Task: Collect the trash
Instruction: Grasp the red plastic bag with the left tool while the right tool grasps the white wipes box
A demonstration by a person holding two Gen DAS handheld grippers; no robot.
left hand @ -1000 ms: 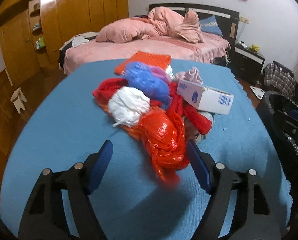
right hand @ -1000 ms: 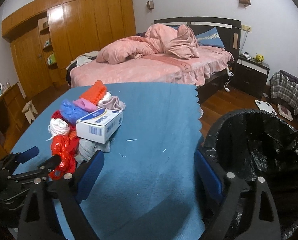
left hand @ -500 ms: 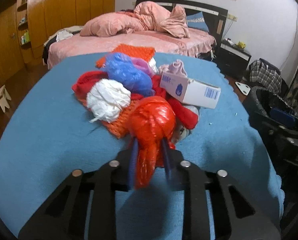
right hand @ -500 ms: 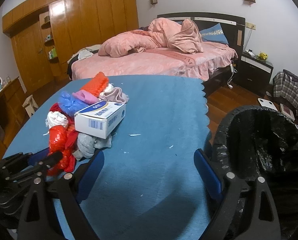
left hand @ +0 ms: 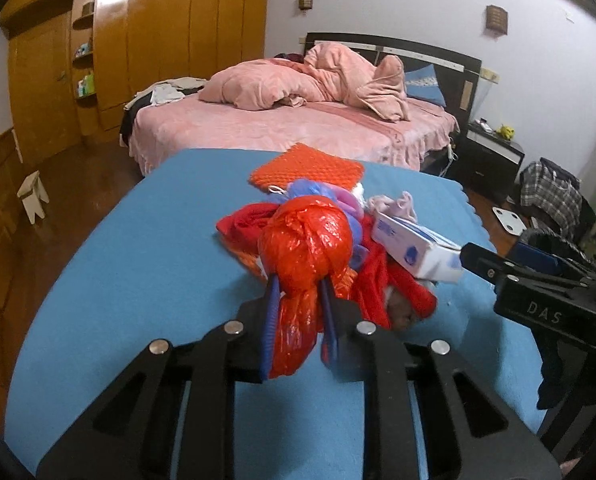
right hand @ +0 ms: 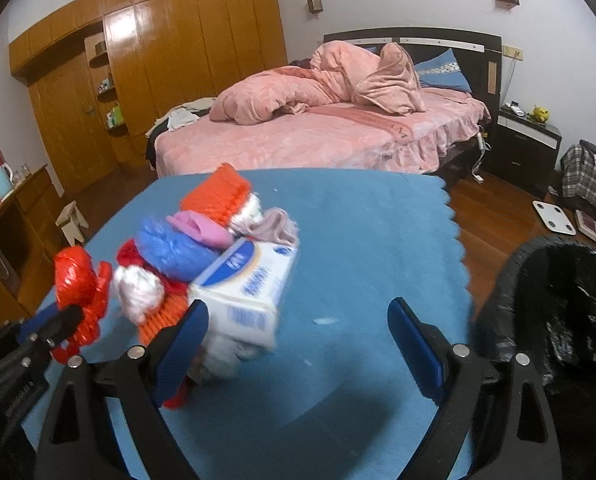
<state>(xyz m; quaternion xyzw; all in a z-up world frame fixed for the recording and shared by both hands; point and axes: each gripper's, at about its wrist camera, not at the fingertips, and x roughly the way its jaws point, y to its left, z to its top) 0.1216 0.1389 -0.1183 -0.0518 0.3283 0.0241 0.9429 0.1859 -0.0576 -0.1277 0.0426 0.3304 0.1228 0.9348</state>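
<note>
A crumpled red plastic bag (left hand: 305, 240) hangs lifted above the blue table (left hand: 138, 280), my left gripper (left hand: 298, 284) shut on its twisted tail. The same red bag (right hand: 78, 280) shows at the left of the right wrist view, clamped in the left gripper (right hand: 56, 322). Behind it lies a heap with a white-and-blue box (right hand: 250, 284), a blue bag (right hand: 174, 246), a white wad (right hand: 138, 292) and an orange knit piece (right hand: 218, 196). My right gripper (right hand: 298, 320) stands open just in front of the box, nothing between its fingers. In the left wrist view it (left hand: 537, 280) shows at the right.
A bin lined with a black bag (right hand: 557, 300) stands off the table's right edge. A pink bed (right hand: 317, 132) lies behind the table, a nightstand (right hand: 527, 136) to its right, wooden wardrobes (right hand: 158, 60) at the left. A small stool (right hand: 72, 220) is on the floor.
My left gripper shut on the red bag and lifted it off the heap. My right gripper moved left toward the box, still open.
</note>
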